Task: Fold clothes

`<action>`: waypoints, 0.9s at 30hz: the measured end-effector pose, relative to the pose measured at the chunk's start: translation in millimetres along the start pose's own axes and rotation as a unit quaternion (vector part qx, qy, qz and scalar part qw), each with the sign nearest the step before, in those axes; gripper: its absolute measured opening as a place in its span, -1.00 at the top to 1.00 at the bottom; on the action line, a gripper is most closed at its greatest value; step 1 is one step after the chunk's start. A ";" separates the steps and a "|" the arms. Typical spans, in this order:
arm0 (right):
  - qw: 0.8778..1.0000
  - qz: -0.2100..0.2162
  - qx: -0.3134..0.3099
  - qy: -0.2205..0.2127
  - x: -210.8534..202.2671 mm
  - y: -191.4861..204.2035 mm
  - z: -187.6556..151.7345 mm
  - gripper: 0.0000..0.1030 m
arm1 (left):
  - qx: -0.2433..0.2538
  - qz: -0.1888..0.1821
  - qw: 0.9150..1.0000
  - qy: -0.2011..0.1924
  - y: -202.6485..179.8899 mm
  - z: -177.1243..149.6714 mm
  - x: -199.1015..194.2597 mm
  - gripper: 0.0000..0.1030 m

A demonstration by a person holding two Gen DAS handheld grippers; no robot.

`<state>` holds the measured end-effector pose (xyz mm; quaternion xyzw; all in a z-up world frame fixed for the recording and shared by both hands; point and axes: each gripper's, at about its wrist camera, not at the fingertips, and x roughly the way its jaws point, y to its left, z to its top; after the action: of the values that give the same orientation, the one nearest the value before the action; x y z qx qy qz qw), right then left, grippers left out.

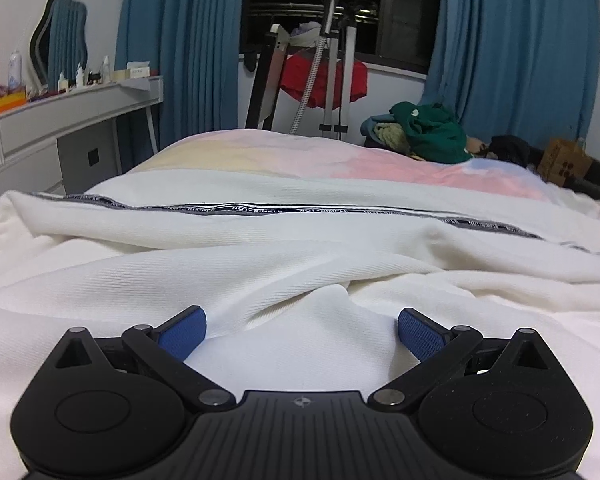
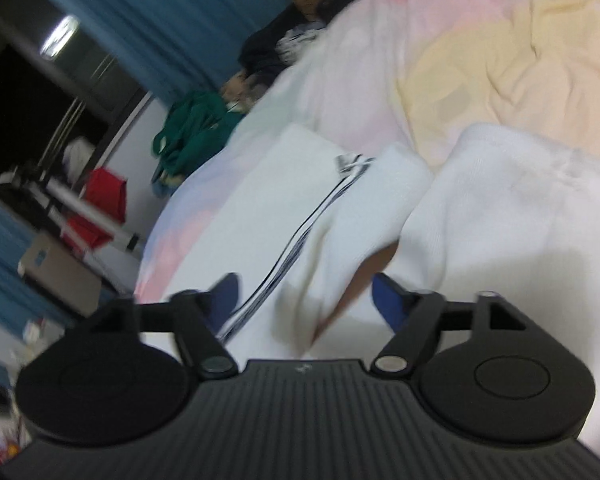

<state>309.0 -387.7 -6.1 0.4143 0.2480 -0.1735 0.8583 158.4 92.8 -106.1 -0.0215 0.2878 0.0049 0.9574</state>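
White garment [image 1: 300, 264] on bed [image 1: 260, 152], part-folded, rumpled near striped tape [image 1: 260, 210]; more folds left. Left gripper [image 1: 302, 330] & right gripper [image 2: 304, 300]: fingers open, gripping nothing.

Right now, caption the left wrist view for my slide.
Open left gripper poised over a rumpled white garment on a pastel bedsheet.
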 end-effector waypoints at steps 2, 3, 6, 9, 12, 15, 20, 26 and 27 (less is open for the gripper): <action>0.999 -0.004 -0.052 0.011 -22.1 18.1 -12.1 -0.58 | 0.008 -0.001 1.000 0.001 -1.0 0.8 -3.2 -1.00; 0.996 -0.005 -0.087 0.012 -34.2 27.5 -20.2 -0.58 | 0.014 -0.002 1.000 0.004 -0.6 1.4 -5.8 -1.00; 0.979 -0.007 -0.203 0.006 -69.9 55.5 -49.6 -0.58 | 0.028 0.002 1.000 0.010 3.3 2.7 -17.5 -0.99; 0.967 0.014 -0.256 0.011 -96.4 70.9 -67.4 -0.57 | 0.033 0.003 0.999 0.007 9.0 3.1 -35.7 -1.00; 0.960 0.029 -0.278 0.020 -112.1 76.8 -77.8 -0.57 | 0.035 0.008 0.999 0.000 13.1 4.0 -61.4 -1.00; 0.956 0.031 -0.291 0.033 -120.5 77.2 -88.4 -0.57 | 0.032 0.013 0.999 0.003 13.9 8.4 -87.4 -1.00; 0.949 0.031 -0.311 0.032 -125.2 81.4 -97.8 -0.57 | 0.028 0.018 0.999 0.003 15.7 8.8 -125.8 -1.00; 0.959 0.029 -0.281 0.036 -120.8 73.5 -92.6 -0.57 | -0.019 0.088 0.995 0.038 30.3 -4.4 -136.2 -0.99; 0.962 0.026 -0.270 0.040 -118.1 70.8 -91.1 -0.57 | -0.029 0.096 0.994 0.040 34.3 -4.2 -137.3 -0.99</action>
<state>222.4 -261.9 56.8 0.1796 0.3088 -0.0609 0.9320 40.7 127.3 -35.2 -0.0221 0.3266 0.1047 0.9391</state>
